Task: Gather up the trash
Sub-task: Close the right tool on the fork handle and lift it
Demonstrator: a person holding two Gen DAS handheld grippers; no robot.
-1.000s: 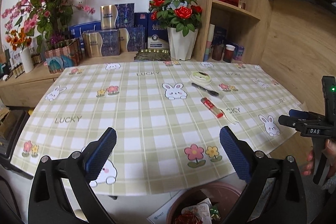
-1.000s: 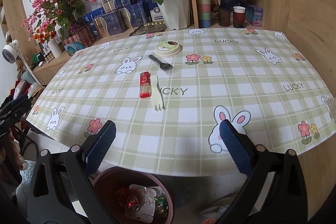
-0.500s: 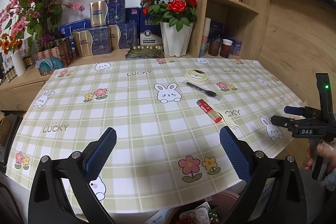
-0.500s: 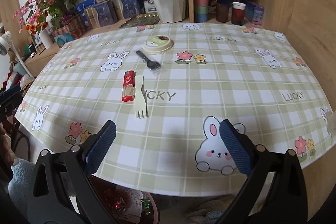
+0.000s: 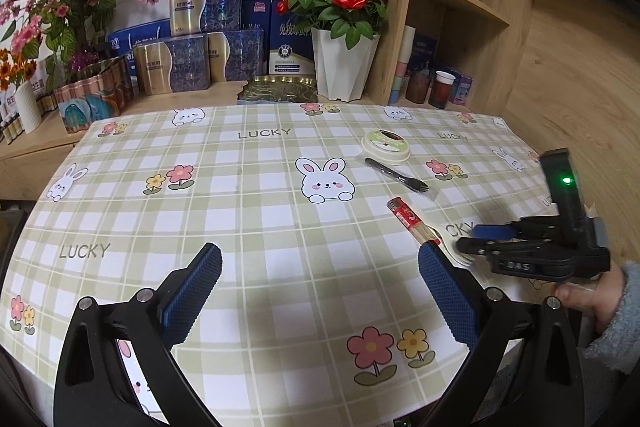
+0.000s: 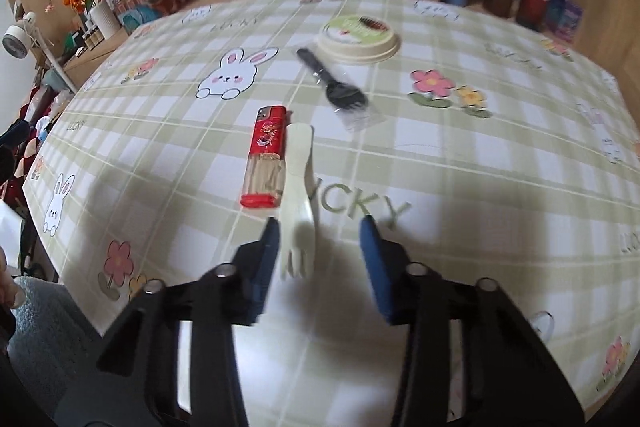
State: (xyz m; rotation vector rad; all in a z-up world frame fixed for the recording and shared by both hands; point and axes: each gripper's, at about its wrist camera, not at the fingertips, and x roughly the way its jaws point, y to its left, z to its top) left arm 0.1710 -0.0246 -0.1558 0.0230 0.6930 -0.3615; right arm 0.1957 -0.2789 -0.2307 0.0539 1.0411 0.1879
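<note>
Right wrist view: your right gripper (image 6: 318, 247) sits low over the tablecloth (image 6: 460, 187), jaws partly open and straddling the tines of the white fork (image 6: 297, 187), not touching it.
Beside the fork: the red toothpick box (image 6: 266, 159) lies just left of it, edge to edge.
Writing near the tips: "LUCKY" printed on the cloth, partly under the fork.
Farther on: the black fork in its clear wrapper (image 6: 334, 83), then the round lid (image 6: 358, 35) beyond its handle end.
Left wrist view: your left gripper (image 5: 320, 267) hangs above the near edge of the cloth, jaws wide and holding nothing.
Readable there: "DAS" on the right gripper's body, a green light lit above it.
Back shelf: a white vase of red roses (image 5: 344, 67) and blue boxes (image 5: 224, 55).
Change since a second ago: your right gripper has dropped in from the table edge to the white fork and its jaws have narrowed; the left has moved forward, so the bin has slipped out of both views.
</note>
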